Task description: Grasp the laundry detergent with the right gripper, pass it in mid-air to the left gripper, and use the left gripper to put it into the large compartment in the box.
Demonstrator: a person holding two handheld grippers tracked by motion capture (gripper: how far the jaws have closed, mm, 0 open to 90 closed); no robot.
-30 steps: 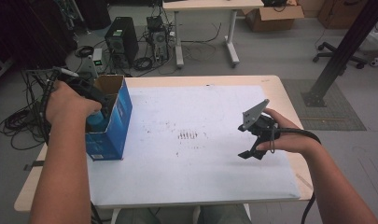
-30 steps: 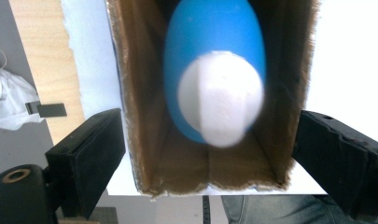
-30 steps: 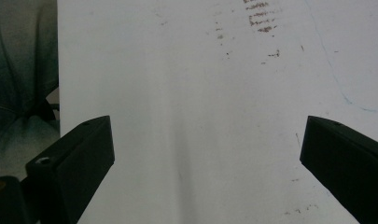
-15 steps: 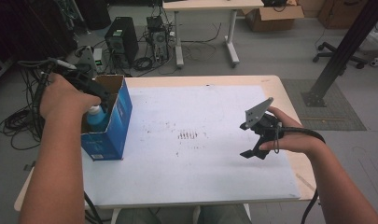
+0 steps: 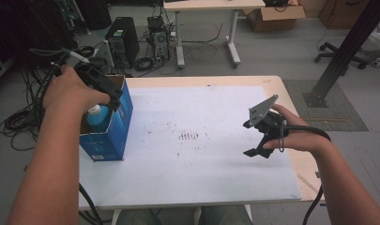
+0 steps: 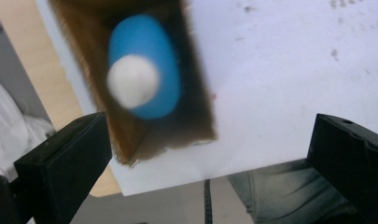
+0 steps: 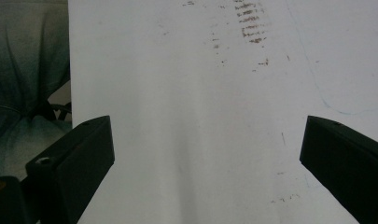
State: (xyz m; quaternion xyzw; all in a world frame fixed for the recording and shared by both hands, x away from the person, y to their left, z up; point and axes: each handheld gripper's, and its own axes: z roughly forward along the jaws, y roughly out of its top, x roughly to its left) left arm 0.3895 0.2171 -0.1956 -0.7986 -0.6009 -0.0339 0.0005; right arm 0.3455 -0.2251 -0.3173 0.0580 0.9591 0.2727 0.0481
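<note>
Blue, upright in the box (image 5: 113, 125) at the frame's left, the bottle (image 5: 99, 118) was seen directly below the left gripper (image 6: 210, 154), jaws just opened wide and empty; the right gripper (image 5: 259, 140), likewise wide, was held well apart.

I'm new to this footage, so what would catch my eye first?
A blue bottle with a white cap stands inside an open blue box at the table's left edge, below the wide-open left gripper. The right gripper, also open, hovers over the white sheet, which has brown smudges mid-table.

A white table (image 5: 201, 178) bears dark smudges (image 5: 190, 136) at its middle; far off, a computer tower (image 5: 119, 35); far right, a cardboard box (image 5: 272, 11).
</note>
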